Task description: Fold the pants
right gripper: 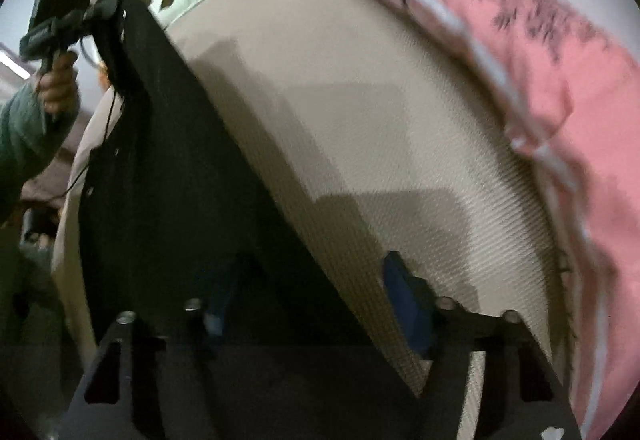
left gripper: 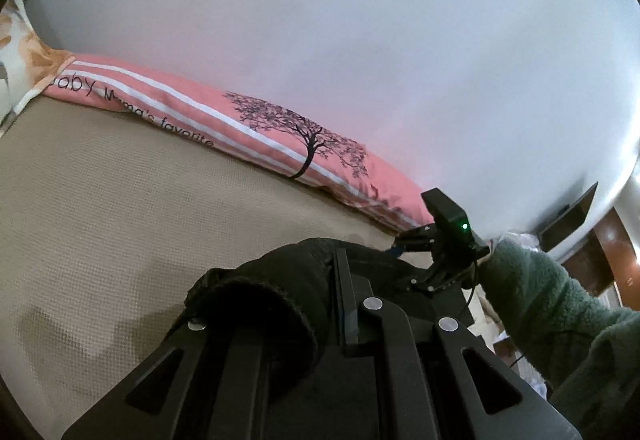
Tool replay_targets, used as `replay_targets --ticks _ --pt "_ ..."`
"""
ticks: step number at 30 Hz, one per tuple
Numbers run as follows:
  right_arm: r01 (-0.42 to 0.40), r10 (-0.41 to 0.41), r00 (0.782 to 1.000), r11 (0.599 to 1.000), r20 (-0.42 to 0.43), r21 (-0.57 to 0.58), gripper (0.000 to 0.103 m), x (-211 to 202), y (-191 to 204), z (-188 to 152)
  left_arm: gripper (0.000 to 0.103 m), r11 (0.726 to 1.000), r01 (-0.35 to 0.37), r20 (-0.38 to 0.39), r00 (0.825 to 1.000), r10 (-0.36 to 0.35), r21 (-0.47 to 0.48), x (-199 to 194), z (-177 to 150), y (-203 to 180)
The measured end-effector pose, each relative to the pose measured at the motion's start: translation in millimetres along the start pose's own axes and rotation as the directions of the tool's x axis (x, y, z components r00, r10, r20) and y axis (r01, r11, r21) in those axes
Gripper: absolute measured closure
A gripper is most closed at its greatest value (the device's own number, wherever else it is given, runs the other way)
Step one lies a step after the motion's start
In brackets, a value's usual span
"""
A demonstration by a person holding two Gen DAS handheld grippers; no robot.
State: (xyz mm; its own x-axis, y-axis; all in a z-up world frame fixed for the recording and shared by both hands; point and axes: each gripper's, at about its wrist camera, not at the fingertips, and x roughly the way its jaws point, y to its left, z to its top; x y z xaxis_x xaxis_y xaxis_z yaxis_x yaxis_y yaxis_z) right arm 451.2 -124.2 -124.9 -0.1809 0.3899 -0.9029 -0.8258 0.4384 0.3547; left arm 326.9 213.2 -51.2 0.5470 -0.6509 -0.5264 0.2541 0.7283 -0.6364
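We see a beige woven mattress (right gripper: 360, 143) with broad open room, bounded by a pink striped pillow (left gripper: 256, 127). The black pants (right gripper: 160, 167) hang from the raised left gripper (right gripper: 106, 9), clenched on their edge. The right gripper (right gripper: 316, 304), pointing steeply down, stands parted, grasping nothing.

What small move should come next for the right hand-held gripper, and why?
Probably close the right hand-held gripper on the black pants. Its jaws stand apart with the pants' edge between them over the bed, while the left hand-held gripper is already shut on the fabric.
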Motion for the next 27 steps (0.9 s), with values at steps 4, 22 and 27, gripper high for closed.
replay_targets --ticks 4,22,27 --pt "0.010 -0.010 1.000 1.000 -0.030 0.020 0.073 -1 -17 -18 0.094 1.000 -0.026 -0.012 1.000 0.026 -0.004 -4 -1 -1" --pt "0.399 -0.423 0.902 0.893 0.087 0.208 0.095 -28 45 -69 0.094 0.991 -0.133 -0.047 0.990 0.133 0.013 11 9 17" --pt "0.490 -0.544 0.828 0.819 0.134 0.298 0.096 -43 91 -81 0.094 0.983 -0.165 -0.070 0.983 0.171 0.080 8 11 10"
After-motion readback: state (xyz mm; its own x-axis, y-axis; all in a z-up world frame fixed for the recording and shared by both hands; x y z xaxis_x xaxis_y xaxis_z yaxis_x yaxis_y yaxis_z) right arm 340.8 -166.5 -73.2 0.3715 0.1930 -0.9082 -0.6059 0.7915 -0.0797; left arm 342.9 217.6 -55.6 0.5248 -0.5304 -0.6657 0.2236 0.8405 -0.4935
